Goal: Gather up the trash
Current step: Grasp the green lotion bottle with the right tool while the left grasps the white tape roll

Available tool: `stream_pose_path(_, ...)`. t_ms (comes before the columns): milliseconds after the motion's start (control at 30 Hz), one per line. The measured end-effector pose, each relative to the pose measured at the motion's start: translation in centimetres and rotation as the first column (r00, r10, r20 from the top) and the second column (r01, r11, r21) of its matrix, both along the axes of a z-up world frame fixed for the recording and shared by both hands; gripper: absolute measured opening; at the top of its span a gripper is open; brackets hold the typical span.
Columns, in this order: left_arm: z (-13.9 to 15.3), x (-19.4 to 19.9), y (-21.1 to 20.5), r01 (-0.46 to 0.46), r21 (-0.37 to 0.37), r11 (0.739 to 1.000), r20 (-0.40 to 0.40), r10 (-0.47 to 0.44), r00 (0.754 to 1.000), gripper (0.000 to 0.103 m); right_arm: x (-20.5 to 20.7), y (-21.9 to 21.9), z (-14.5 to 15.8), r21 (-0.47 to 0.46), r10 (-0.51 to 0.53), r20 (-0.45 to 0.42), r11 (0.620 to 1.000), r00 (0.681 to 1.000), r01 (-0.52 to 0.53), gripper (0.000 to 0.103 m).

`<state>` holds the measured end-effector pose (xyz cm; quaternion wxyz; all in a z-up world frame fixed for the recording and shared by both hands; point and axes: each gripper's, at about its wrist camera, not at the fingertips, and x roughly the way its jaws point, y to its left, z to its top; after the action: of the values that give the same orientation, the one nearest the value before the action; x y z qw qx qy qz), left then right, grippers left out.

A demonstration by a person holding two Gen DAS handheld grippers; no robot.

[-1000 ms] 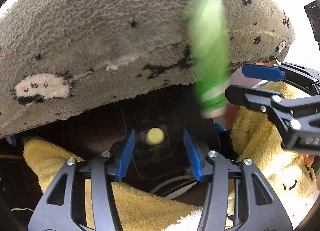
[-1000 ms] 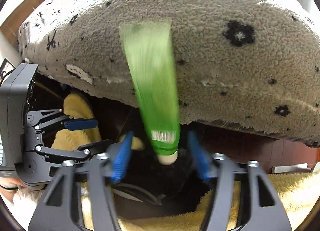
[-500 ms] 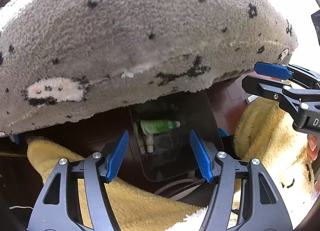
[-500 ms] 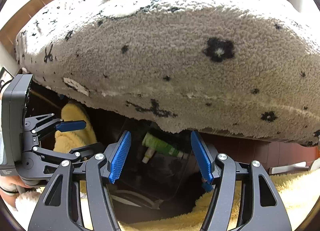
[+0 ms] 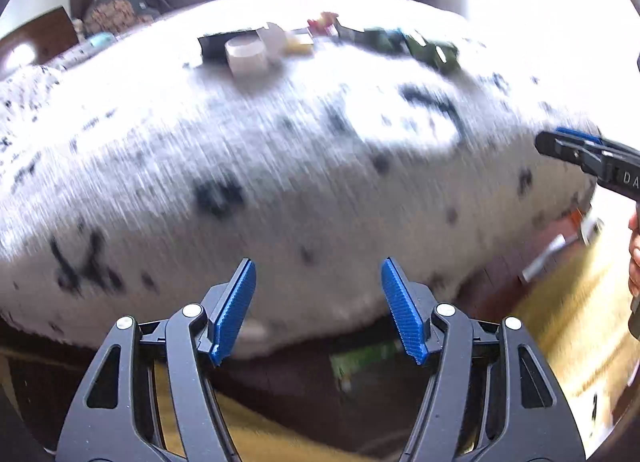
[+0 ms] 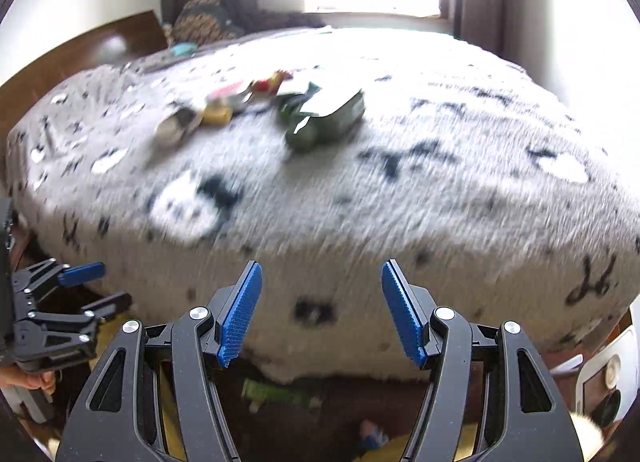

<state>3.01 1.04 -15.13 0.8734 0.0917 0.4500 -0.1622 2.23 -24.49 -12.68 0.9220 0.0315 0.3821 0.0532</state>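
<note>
A green tube lies in a dark bin below the bed's edge; it also shows in the left wrist view. Trash lies on the bed: a dark green carton, a yellow piece, a red and yellow wrapper and a white cup. My left gripper is open and empty, raised before the bed. My right gripper is open and empty, also seen at the right of the left wrist view. Both views are blurred.
The bed has a grey-white fleece blanket with black marks. A yellow towel lies on the floor by the bin. A white device stands on the floor at the right. Curtains and a bright window are behind.
The green tube fell from my right gripper into the bin. Both grippers then rose from the bin to above the bed's edge, so the bed top came into view.
</note>
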Motion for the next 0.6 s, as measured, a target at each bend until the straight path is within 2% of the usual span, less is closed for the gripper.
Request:
stream_pose_path(67, 0.5, 1.3, 0.2, -0.024, -0.004, 1.000, 0.037, 0.025, 0.999, 0.062, 1.3, -0.5, 0.7, 0.007, -0.023, 0.016, 1.000, 1.000, 0.023, 0.068)
stream_pose_path(133, 1.2, 3.1, 0.6, -0.073, -0.042, 0.996, 0.110, 0.077, 0.991, 0.062, 2.6, -0.7, 1.2, 0.025, -0.043, 0.032, 0.999, 0.999, 0.042, 0.075)
stream_pose_path(200, 1.8, 4.2, 0.3, -0.090, -0.039, 0.995, 0.130, 0.094, 0.987, 0.062, 4.1, -0.6, 1.7, 0.040, -0.049, 0.044, 0.998, 0.998, 0.047, 0.077)
stream_pose_path(267, 2.6, 5.8, 0.4, -0.105, -0.041, 0.994, 0.141, 0.110, 0.984, 0.062, 5.8, -0.2, 2.1, 0.045, -0.061, 0.052, 0.997, 0.997, 0.058, 0.083)
stream_pose_path(433, 3.9, 9.7, 0.7, -0.129, -0.096, 0.987, 0.154, 0.142, 0.978, 0.062, 10.0, 0.8, 2.2, 0.031, -0.113, 0.054, 0.993, 0.992, 0.111, 0.085)
stream_pose_path(600, 3.7, 13.2, 0.4, -0.150, -0.095, 0.984, 0.142, 0.163, 0.976, 0.062, 13.5, 1.3, 1.5, 0.015, -0.160, 0.026, 0.987, 0.987, 0.159, 0.086)
